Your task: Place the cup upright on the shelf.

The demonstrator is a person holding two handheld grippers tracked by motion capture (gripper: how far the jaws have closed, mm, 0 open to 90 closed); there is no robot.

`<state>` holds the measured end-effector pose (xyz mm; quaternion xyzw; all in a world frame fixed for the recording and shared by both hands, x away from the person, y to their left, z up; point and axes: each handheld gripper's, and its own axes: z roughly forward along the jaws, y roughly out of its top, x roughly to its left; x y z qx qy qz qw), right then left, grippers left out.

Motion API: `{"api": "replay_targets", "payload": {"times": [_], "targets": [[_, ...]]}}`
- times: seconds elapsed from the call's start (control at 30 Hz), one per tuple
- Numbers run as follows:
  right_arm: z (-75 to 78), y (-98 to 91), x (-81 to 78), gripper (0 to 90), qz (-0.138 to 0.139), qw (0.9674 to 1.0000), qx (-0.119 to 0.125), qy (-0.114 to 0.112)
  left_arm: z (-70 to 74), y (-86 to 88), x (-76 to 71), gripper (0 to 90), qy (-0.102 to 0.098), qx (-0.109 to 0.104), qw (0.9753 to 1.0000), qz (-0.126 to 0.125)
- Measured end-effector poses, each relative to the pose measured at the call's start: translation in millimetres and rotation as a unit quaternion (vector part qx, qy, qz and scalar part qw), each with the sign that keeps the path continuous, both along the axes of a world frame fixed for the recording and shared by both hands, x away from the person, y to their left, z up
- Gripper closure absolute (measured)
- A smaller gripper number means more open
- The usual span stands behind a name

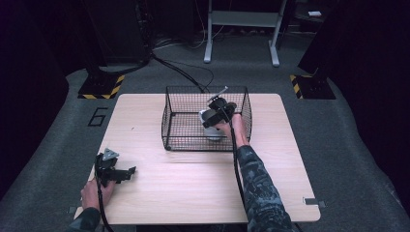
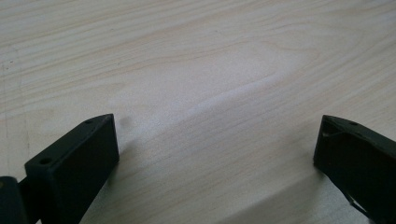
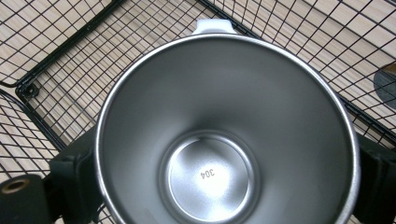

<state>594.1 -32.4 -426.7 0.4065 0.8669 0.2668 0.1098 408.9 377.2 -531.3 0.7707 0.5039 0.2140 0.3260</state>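
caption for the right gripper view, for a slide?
Right hand-held gripper holds a steel cup inside the black wire basket.

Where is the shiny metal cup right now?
The metal cup sits inside the black wire basket at the far middle of the table, held between the fingers of the right gripper.

From above, my tabletop (image 1: 159,188) is evenly lit from overhead while the floor and room around it sink into near black, and the picture is soft and low in detail. Along my left fingers (image 2: 74,158) the wood grain is bright and slightly hazy, with soft shadows under them. My steel cup (image 3: 224,135) shows smooth sheen, no harsh glare.
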Motion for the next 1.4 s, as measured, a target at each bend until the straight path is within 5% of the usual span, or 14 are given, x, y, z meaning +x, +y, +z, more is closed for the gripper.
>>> {"api": "replay_targets", "payload": {"times": [0.67,1.0,1.4], "targets": [[-1.3,-5.2,-8.1,5.8,-0.008,0.9998,-0.005,0.015,0.0,0.0,0.1,0.0,0.000,0.000,1.0000,0.000],[-2.2,-9.3,-12.1,3.4,-0.009,0.9995,0.017,0.026,0.0,0.0,0.1,0.0,0.000,0.000,1.0000,0.000],[20.0,-17.4,-25.3,0.0,-0.013,0.9992,0.038,0.000,0.0,0.0,0.1,0.0,0.000,0.000,1.0000,0.000]]}}
